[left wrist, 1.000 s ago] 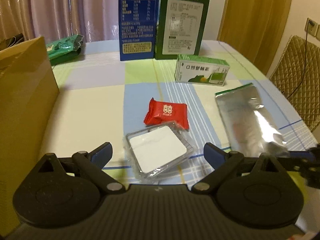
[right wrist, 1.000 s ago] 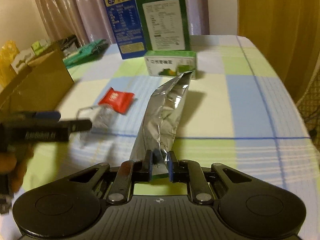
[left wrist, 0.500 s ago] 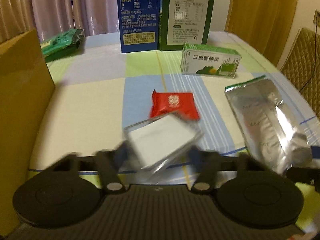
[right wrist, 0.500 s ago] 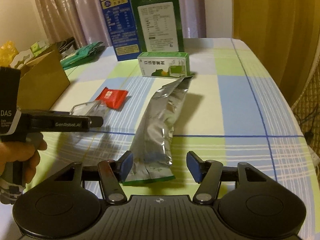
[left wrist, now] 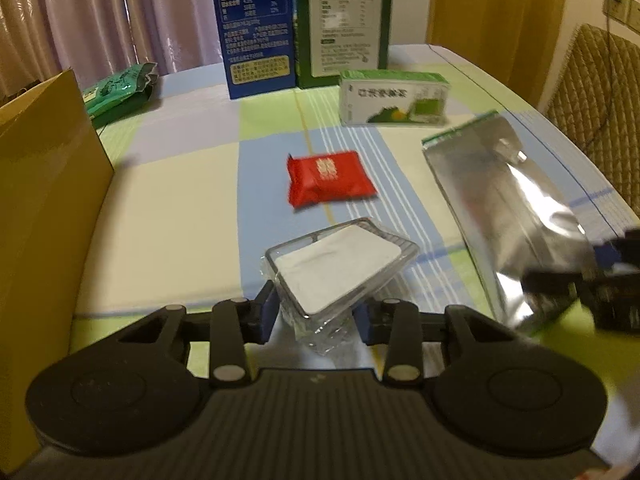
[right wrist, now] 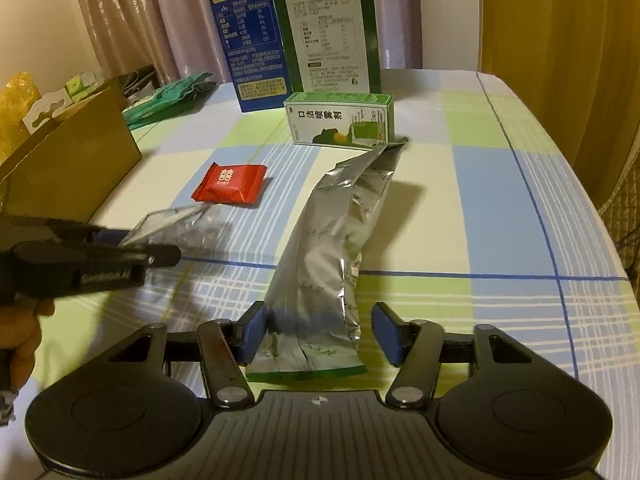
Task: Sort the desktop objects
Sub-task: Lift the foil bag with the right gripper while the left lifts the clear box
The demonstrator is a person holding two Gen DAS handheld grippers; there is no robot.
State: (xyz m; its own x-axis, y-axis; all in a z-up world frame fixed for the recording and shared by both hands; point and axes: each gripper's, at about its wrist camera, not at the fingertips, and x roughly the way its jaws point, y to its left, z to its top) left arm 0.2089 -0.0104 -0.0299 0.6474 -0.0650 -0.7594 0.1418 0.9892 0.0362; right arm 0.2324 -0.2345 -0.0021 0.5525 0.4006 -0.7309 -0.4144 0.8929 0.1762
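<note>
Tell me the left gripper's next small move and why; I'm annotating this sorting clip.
Probably finish closing and lift. The left gripper has the clear plastic tray between its closing jaws, tilted up off the table, and the cardboard box stands open just to its left.

The red packet [left wrist: 330, 178] lies between the cardboard box [left wrist: 44, 184] at left and the foil pouch [left wrist: 508, 216] at right.

Red packet [left wrist: 330, 178], silver pouch [left wrist: 516, 216] — pastel-checked tablecloth [left wrist: 180, 184].
</note>
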